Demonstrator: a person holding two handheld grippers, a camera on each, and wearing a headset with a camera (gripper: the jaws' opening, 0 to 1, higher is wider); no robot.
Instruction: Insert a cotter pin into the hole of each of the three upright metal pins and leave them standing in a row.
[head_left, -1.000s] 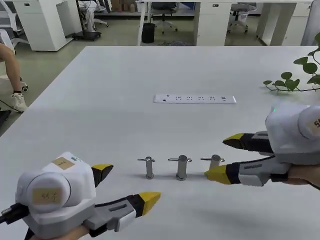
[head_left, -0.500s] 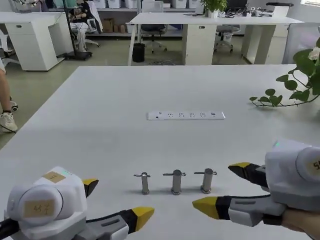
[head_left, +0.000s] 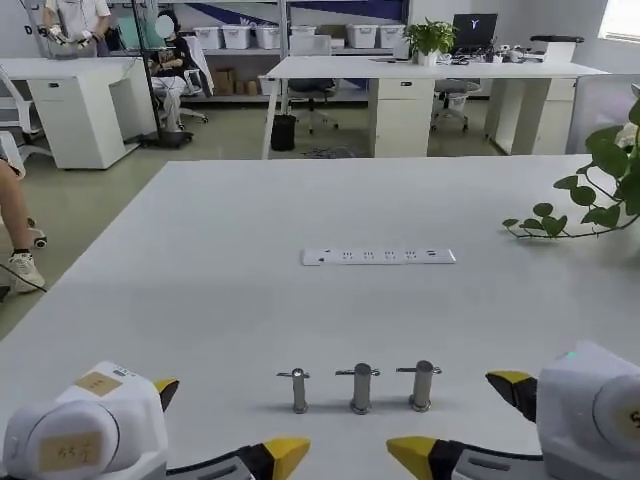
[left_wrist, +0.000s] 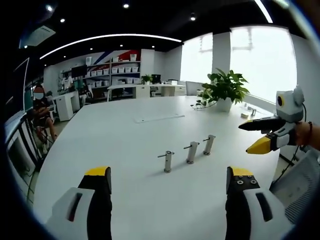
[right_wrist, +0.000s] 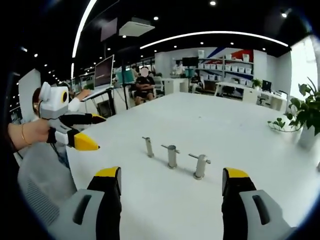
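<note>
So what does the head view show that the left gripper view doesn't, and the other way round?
Head view: a black waste bin by a far white desk. Left gripper view: round ceiling lights and the person's hand holding the right hand-held gripper. Both: three upright silver metal pins with thin cotter pins through them, standing in a row, and the long white power strip.

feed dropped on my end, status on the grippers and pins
Left hand-held gripper open, empty. Right hand-held gripper open, empty. Three metal pins upright in a row, a cotter pin through each. Nothing in the way.
</note>
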